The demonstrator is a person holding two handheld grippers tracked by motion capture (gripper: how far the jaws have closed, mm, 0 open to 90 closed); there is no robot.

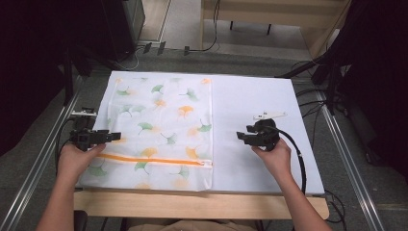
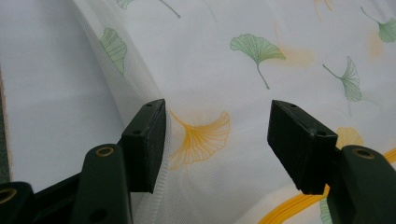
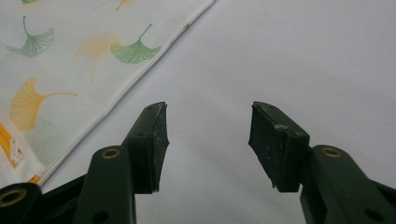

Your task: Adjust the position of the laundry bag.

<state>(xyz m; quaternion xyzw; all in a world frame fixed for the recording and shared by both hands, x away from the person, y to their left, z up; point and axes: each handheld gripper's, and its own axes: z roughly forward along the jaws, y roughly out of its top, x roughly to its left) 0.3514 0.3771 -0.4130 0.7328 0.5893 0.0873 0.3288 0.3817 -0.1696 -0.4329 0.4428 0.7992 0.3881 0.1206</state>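
A white mesh bag [image 1: 159, 130] printed with green and orange ginkgo leaves lies flat on the left half of the white table top [image 1: 250, 96]. An orange zipper [image 1: 154, 160] runs across it near the front. My left gripper [image 1: 115, 136] sits at the bag's left edge, pointing right. In the left gripper view its jaws [image 2: 217, 140] stand open over the fabric [image 2: 257, 46], and the zipper [image 2: 285, 210] shows at the lower right. My right gripper [image 1: 239, 136] is open over bare table, a little right of the bag. The bag's corner [image 3: 70, 56] lies to its left.
The wooden table edge [image 1: 192, 204] runs along the front. Metal rails [image 1: 38, 159] flank the table on both sides. A black cable [image 1: 298, 154] trails from the right gripper. Dark equipment and cables [image 1: 332, 82] stand at the back right.
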